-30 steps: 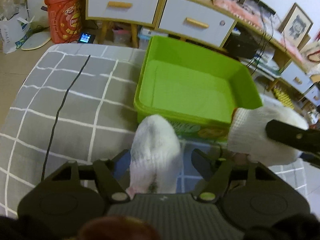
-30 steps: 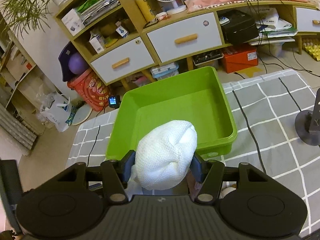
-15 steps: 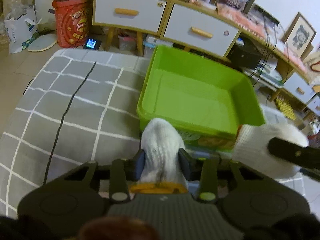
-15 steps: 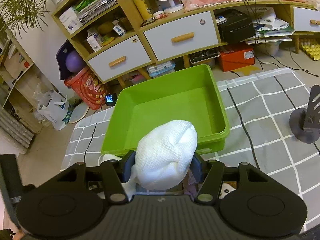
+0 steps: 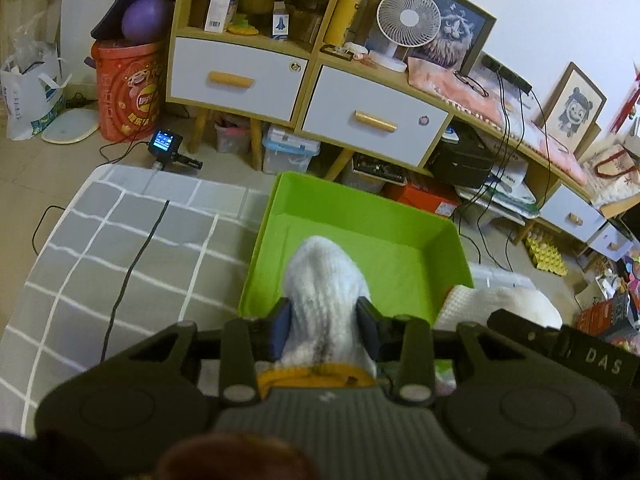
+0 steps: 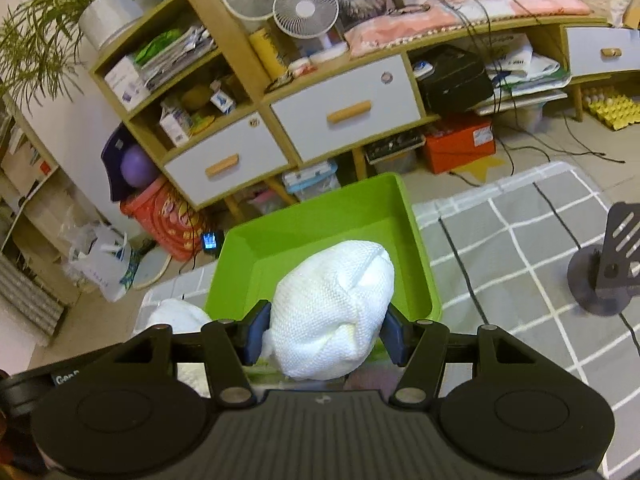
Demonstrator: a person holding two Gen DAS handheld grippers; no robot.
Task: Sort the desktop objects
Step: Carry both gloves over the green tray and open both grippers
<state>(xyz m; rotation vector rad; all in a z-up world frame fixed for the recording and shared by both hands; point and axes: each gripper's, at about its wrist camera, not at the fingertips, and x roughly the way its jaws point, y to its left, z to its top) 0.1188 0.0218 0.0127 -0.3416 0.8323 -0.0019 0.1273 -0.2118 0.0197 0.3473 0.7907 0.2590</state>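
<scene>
In the left wrist view we see the left gripper (image 5: 325, 330) clenched on a white knitted sock (image 5: 324, 300) with a yellow cuff, its blue pads pressing both sides of the fabric. The sock's toe end juts forward over the near rim of the green plastic bin (image 5: 404, 216), which sits at the far edge of the grey checked tablecloth (image 5: 132, 248). This view alone shows the yellow cuff and a dark streak down the sock. At its right edge it also catches the other bundle as a pale lump beside the bin's right wall, with the black body of the right gripper in front of it.

From the right wrist view we get the right gripper (image 6: 326, 330) grasping a balled white waffle-knit cloth (image 6: 332, 312), held above the bin's near rim; the bin's floor looks bare here. Only this view shows a black metal stand (image 6: 608, 272) on the tablecloth near its right edge, and a black cable (image 6: 464, 264) running across the cloth beside the bin. At lower left, just beside the bin's left corner, we see a white rounded shape that looks like the sock, though we cannot tell for sure.

Both views show the wooden drawer cabinet (image 5: 304, 92) on the floor beyond the table.
</scene>
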